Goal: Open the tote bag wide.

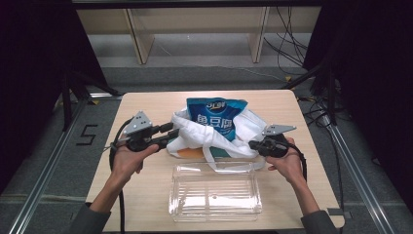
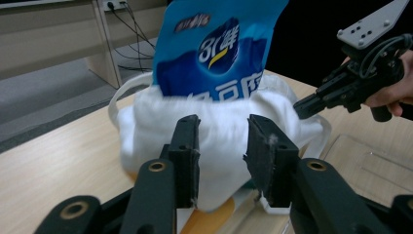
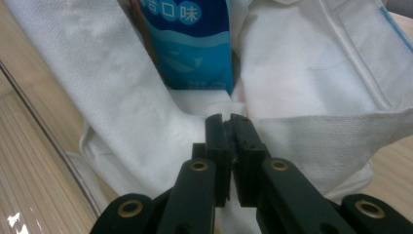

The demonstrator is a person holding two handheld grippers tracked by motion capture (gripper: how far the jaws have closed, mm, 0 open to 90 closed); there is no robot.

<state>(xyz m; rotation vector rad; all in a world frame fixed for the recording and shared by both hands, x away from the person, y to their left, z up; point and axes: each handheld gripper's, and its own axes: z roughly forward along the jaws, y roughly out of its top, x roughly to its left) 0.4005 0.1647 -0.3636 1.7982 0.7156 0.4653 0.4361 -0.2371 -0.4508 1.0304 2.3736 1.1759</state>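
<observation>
Mid-table, on the wooden table: a white tote bag lying with its mouth toward the far edge, a blue snack pouch standing half out of it. Just in front, toward the person, a clear plastic tray, nothing in it.

Step in hand, by the look of it: holding the bag steady from both sides so the pouch can come out, or go fully in; which of the two, impossible to tell.

Right gripper pinching a fold of the bag's cloth near its rim, jaws pressed almost together with white fabric between them, right beside the pouch's lower corner. Seen from above, at the bag's right side.

Left gripper at the bag's left side, jaws spread, cloth showing in the gap; the pads close against the fabric but no firm grip apparent. From above, at the bag's left edge.

Next move, likely: closing the left jaws on the cloth or on a handle, then keeping the mouth wide. Called for: an even pull on both sides, lest the pouch tip over.
</observation>
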